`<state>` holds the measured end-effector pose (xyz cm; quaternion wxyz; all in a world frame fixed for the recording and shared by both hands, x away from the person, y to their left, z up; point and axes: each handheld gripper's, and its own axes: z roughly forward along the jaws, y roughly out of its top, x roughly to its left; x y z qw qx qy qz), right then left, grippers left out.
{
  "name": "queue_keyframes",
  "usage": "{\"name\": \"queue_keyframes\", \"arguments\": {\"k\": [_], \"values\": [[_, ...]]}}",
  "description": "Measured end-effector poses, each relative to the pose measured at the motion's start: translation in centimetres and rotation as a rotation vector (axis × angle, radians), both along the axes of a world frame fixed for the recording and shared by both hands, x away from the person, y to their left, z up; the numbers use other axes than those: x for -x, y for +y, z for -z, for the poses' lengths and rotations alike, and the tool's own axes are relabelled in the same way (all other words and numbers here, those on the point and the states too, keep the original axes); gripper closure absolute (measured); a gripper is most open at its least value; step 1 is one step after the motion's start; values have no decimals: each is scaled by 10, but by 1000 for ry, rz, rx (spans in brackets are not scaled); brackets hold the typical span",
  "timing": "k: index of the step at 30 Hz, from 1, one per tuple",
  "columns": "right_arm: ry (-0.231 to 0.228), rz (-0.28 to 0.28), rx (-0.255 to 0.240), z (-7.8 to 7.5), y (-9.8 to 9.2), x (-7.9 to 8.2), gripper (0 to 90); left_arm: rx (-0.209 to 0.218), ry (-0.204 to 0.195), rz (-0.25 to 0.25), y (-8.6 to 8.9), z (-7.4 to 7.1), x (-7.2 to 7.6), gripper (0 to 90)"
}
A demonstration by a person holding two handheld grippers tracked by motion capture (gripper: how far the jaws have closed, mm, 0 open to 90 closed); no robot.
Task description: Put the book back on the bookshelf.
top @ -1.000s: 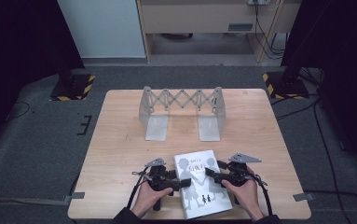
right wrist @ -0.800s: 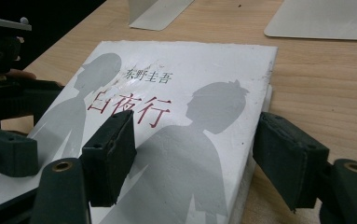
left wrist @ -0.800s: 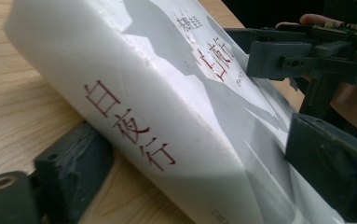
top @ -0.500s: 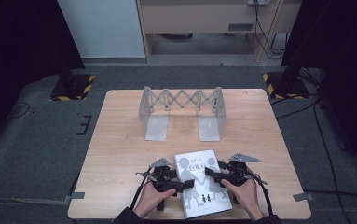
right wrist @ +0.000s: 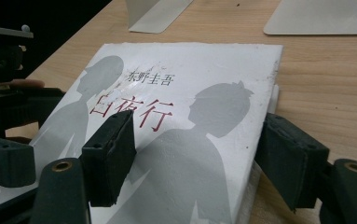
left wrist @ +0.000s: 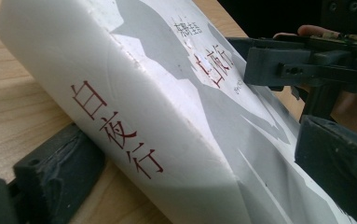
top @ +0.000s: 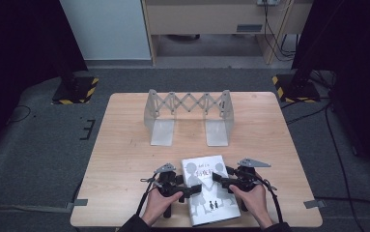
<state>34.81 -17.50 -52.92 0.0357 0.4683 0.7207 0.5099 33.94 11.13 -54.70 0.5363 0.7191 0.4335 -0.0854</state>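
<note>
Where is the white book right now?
In the high view the white book lies at the table's near edge, between the left gripper and right gripper, nearer than the metal rack.

The thick white paperback book with grey silhouette figures on its cover (right wrist: 176, 135) bears red characters 白夜行 across the middle of the cover, left of centre in the right gripper view; above them, in small dark print, 东野圭吾; the same red title 白夜行 runs down its white spine (left wrist: 115, 130), lower left of centre in the left gripper view.
</note>
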Motion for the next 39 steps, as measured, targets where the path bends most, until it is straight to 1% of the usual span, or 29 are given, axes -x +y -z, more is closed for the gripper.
{"name": "queue_keyframes", "arguments": {"k": [2,6,11,15,17,20,21,23,24,25,27,31,35,37,38,39], "values": [[12,7,-17,1,1,-1,301,-8,0,-5,2,0,-1,76],[14,23,-20,1,3,0,307,-2,6,-14,3,0,-1,101],[13,50,-29,0,5,1,335,11,45,-43,5,-1,-2,151],[4,49,-25,-3,5,1,380,13,62,-49,7,-2,-2,171],[-5,49,-25,-4,5,1,390,26,67,-64,8,-3,-2,187],[-36,66,-55,-7,3,0,432,39,37,-78,10,-10,-1,221],[-42,72,-68,-8,3,0,446,35,20,-76,11,-13,-1,231],[-69,83,-96,-11,2,1,458,27,-14,-78,11,-20,-1,242],[-91,74,-101,-13,1,0,459,21,-25,-77,11,-22,-1,243],[-99,73,-102,-15,2,0,461,13,-41,-78,11,-24,-1,244],[-134,70,-98,-18,2,0,466,18,-51,-84,11,-26,-1,248],[-157,67,-105,-20,2,-1,473,21,-62,-86,12,-30,-3,265],[-192,68,-114,-27,1,-1,481,28,-96,-90,11,-39,-6,288],[-211,80,-130,-30,1,-1,488,31,-118,-93,10,-45,-7,304],[-218,87,-145,-32,1,-1,490,28,-125,-92,9,-48,-7,311],[-229,89,-149,-33,1,-2,491,24,-138,-93,8,-51,-7,316]]}}
